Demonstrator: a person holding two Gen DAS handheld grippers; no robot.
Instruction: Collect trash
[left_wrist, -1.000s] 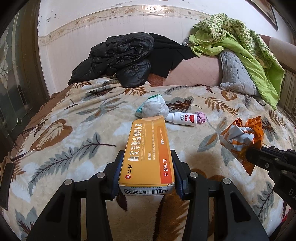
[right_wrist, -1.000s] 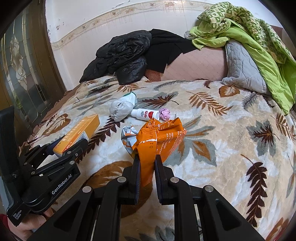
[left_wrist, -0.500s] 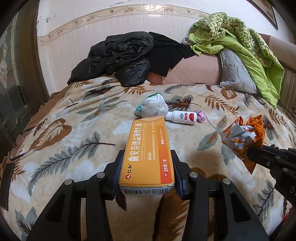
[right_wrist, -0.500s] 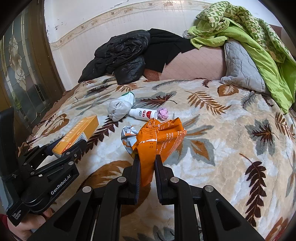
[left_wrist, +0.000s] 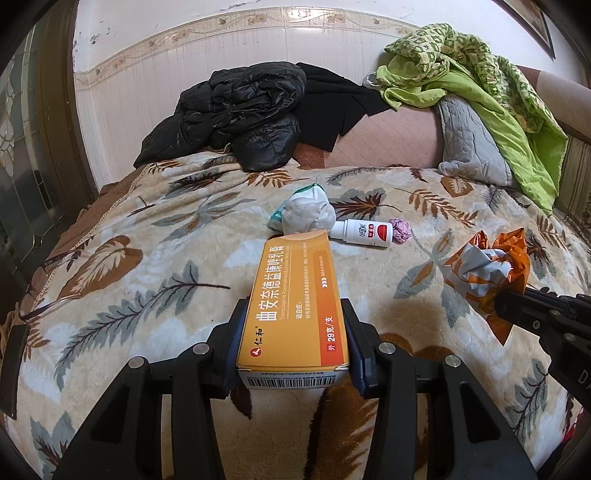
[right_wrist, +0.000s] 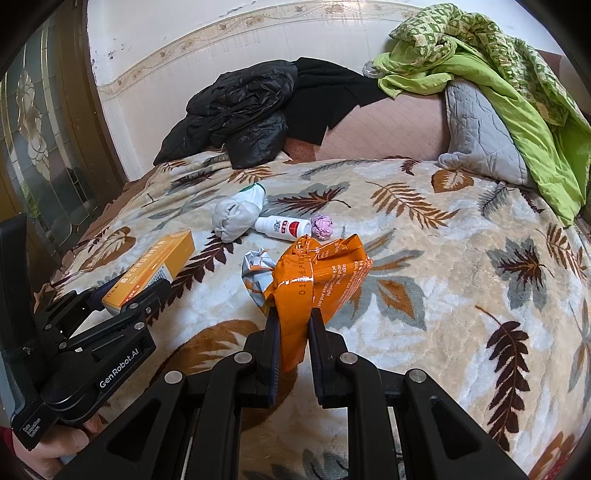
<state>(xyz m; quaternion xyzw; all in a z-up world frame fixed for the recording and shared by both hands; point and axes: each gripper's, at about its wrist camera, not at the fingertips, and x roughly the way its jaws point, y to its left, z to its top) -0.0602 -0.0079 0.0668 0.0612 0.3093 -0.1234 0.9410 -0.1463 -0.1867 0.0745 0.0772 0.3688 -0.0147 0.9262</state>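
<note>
My left gripper (left_wrist: 293, 347) is shut on an orange medicine box (left_wrist: 295, 302), held above the leaf-patterned blanket (left_wrist: 147, 280); the box (right_wrist: 151, 269) also shows at the left of the right wrist view, in the left gripper (right_wrist: 136, 295). My right gripper (right_wrist: 293, 325) is shut on a crumpled orange wrapper (right_wrist: 314, 280), which appears at the right of the left wrist view as the wrapper (left_wrist: 487, 273). Farther back on the blanket lie a balled white sock (left_wrist: 308, 214), a small white bottle (left_wrist: 365, 232) and a pink paper ball (left_wrist: 400, 230).
Black jackets (left_wrist: 240, 114) are piled at the back against the wall. A grey pillow (left_wrist: 469, 144) and a green quilt (left_wrist: 480, 81) lie at the back right. A glass door (right_wrist: 40, 147) stands at the left. A hand (right_wrist: 44, 450) holds the left gripper.
</note>
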